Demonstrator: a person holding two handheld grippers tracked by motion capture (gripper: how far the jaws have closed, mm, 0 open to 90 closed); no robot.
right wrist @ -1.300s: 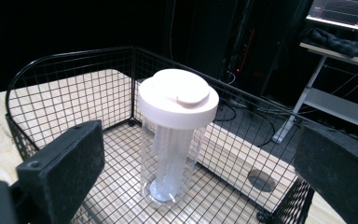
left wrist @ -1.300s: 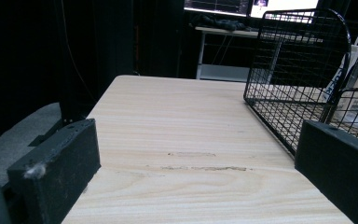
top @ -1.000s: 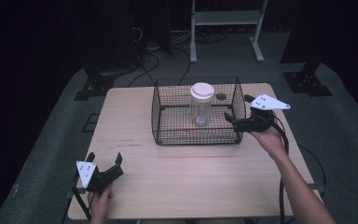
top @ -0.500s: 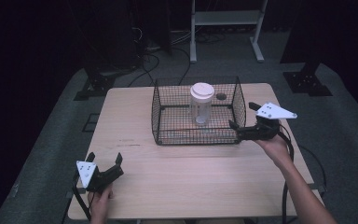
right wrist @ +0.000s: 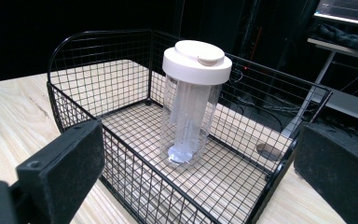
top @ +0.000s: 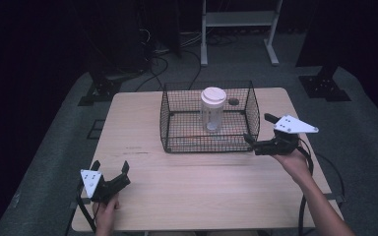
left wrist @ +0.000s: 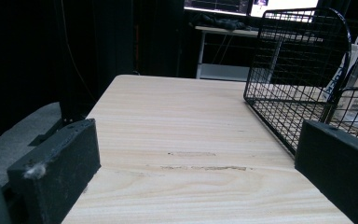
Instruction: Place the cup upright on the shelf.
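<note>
- A black wire basket (top: 177,123) sits toward the far middle of the wooden table (top: 142,123).
- Inside it, a clear bottle (top: 212,114) with a white lid (right wrist: 196,61) stands upright on the basket floor, free of both grippers.
- Right gripper (top: 252,142) is held at the basket's near right corner, jaws spread wide with nothing between them, pointing in toward the bottle.
- Left gripper (top: 110,169) is down at the near left corner of the table, well apart from the basket, jaws open and empty.
</note>
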